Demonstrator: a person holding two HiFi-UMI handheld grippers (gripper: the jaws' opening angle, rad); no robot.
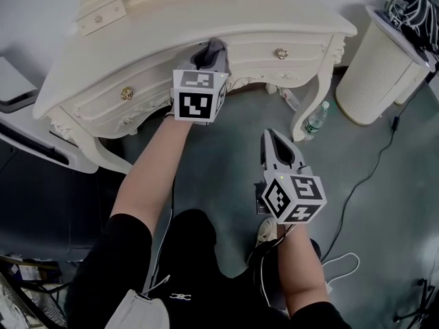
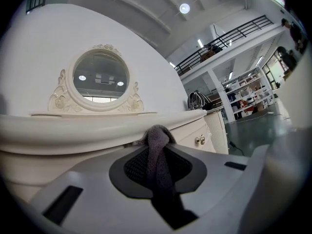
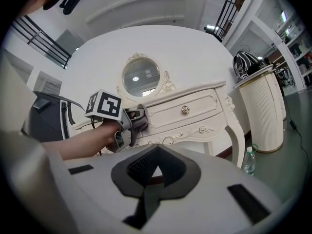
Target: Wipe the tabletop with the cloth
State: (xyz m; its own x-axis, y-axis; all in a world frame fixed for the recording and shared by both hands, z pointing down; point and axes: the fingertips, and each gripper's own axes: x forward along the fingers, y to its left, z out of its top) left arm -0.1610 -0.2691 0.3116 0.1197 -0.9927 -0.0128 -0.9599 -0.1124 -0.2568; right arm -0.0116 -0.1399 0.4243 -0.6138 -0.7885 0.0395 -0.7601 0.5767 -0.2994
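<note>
A cream dressing table (image 1: 206, 19) fills the top of the head view; its curved tabletop edge (image 2: 73, 130) runs across the left gripper view. My left gripper (image 1: 208, 59) is shut on a grey cloth (image 1: 214, 51), held at the table's front edge just above the middle drawer. The left gripper view has the cloth (image 2: 158, 150) pinched between the jaws and bulging past their tips. My right gripper (image 1: 274, 142) hangs lower, over the floor in front of the table, with its jaws shut and nothing between them. The right gripper view looks up at the cloth (image 3: 140, 122) in the left gripper.
A white ribbed basket (image 1: 381, 67) with cables inside stands right of the table. A plastic bottle (image 1: 315, 120) stands on the floor beside the right table leg (image 1: 309, 108). An oval mirror (image 2: 101, 81) rises behind the tabletop. Cables trail across the grey floor (image 1: 384, 204).
</note>
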